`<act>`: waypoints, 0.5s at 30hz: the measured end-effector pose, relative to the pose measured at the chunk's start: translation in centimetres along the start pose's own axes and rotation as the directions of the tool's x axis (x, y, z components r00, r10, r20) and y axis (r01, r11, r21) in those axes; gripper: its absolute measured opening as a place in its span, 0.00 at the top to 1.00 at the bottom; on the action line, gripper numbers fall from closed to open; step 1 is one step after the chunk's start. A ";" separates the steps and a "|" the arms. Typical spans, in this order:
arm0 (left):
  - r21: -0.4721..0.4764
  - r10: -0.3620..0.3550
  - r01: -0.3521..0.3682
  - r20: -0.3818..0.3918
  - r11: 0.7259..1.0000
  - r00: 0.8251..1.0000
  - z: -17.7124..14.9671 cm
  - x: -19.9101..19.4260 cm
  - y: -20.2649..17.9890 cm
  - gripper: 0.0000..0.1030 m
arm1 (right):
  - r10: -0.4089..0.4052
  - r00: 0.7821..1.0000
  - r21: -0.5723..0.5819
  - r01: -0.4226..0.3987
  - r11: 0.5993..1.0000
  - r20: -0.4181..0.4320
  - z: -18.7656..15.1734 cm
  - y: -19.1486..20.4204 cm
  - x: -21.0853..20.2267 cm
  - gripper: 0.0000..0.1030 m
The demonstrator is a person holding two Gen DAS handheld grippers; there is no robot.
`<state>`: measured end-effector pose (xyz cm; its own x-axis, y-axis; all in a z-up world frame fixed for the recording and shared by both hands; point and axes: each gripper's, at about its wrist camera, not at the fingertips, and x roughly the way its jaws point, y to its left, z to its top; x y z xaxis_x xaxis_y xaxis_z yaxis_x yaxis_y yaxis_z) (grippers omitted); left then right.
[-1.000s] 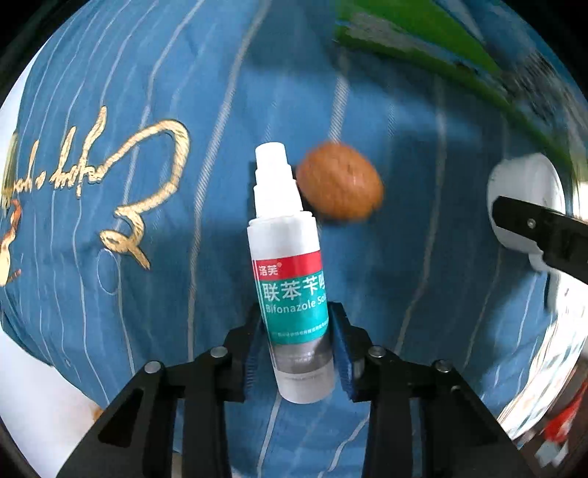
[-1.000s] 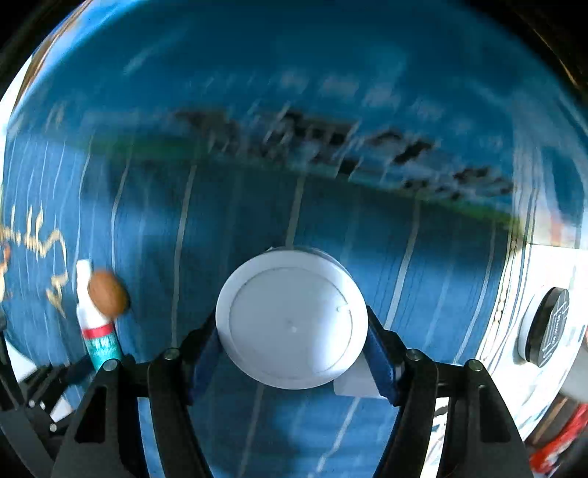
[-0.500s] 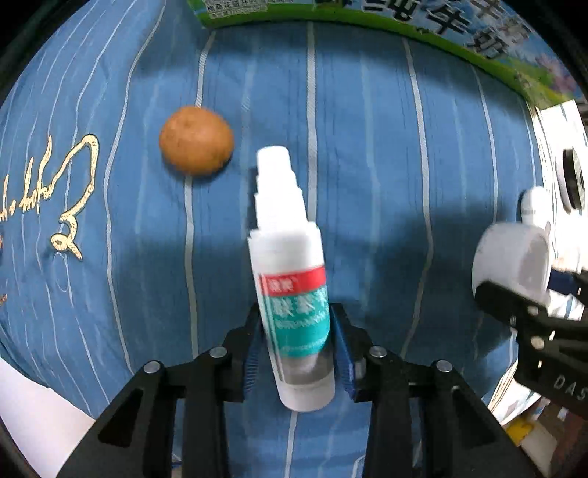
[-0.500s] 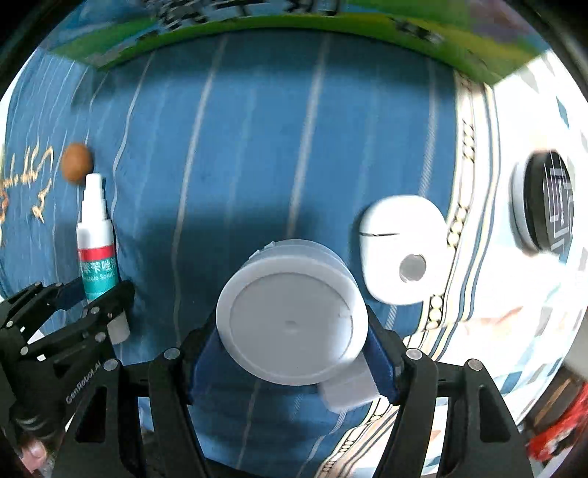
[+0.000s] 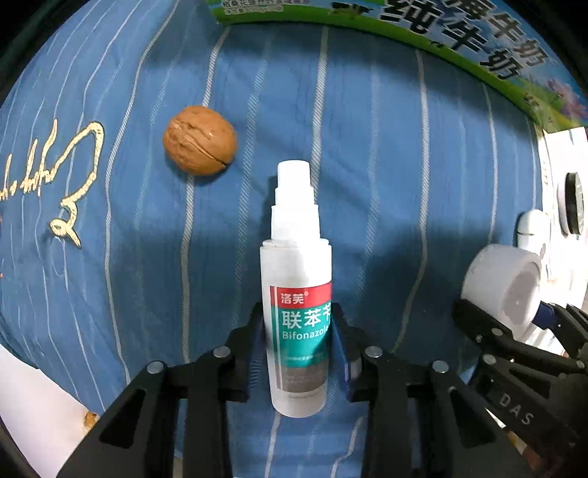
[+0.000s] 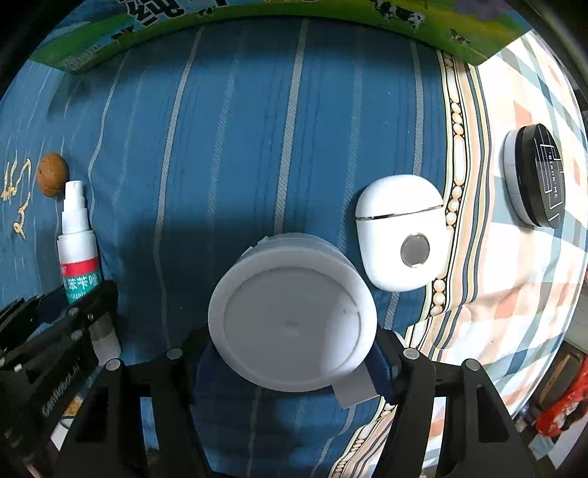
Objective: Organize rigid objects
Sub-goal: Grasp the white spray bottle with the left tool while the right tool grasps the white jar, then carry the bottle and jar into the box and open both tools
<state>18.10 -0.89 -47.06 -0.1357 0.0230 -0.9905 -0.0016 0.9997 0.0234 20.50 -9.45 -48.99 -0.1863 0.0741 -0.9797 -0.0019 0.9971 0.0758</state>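
My left gripper (image 5: 297, 331) is shut on a white spray bottle (image 5: 296, 294) with a red and teal label, nozzle pointing away, low over the blue striped cloth (image 5: 386, 165). A walnut (image 5: 200, 139) lies on the cloth to the bottle's upper left. My right gripper (image 6: 294, 353) is shut on a white round jar (image 6: 292, 320), its flat end facing the camera. The jar also shows in the left wrist view (image 5: 503, 283) at the right. The bottle (image 6: 79, 250) and walnut (image 6: 52, 174) show at the left of the right wrist view.
A white earbud case (image 6: 400, 231) lies just right of the jar. A black round compact (image 6: 536, 176) lies on the patterned cloth (image 6: 514, 275) at the right. A green milk carton box (image 5: 459, 33) borders the far side.
Both grippers have moved nearer the cloth, keeping their objects. The walnut and the earbud case look larger and closer than before.
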 end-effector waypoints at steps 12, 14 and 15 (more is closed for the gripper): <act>0.011 -0.074 0.073 0.127 0.997 0.989 -4.6 -8.0 -1.5 0.71 | 0.111 0.992 -0.003 -0.111 0.994 0.066 -1.1 -2.0 -5.4 0.34; 0.019 -0.088 0.086 0.156 0.996 0.984 -4.8 -9.9 -2.2 0.71 | 0.132 0.987 -0.006 -0.132 0.991 0.091 -1.3 -2.3 -7.0 0.34; 0.022 -0.095 0.092 0.171 0.995 0.981 -4.8 -10.8 -2.4 0.71 | 0.142 0.984 -0.004 -0.143 0.990 0.107 -1.3 -2.4 -8.1 0.34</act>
<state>14.82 -3.53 -35.81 0.0368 -0.0713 -0.9968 0.0073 0.9974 -0.0711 20.72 -12.47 -41.03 -0.0782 0.2167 -0.9731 0.0209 0.9762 0.2157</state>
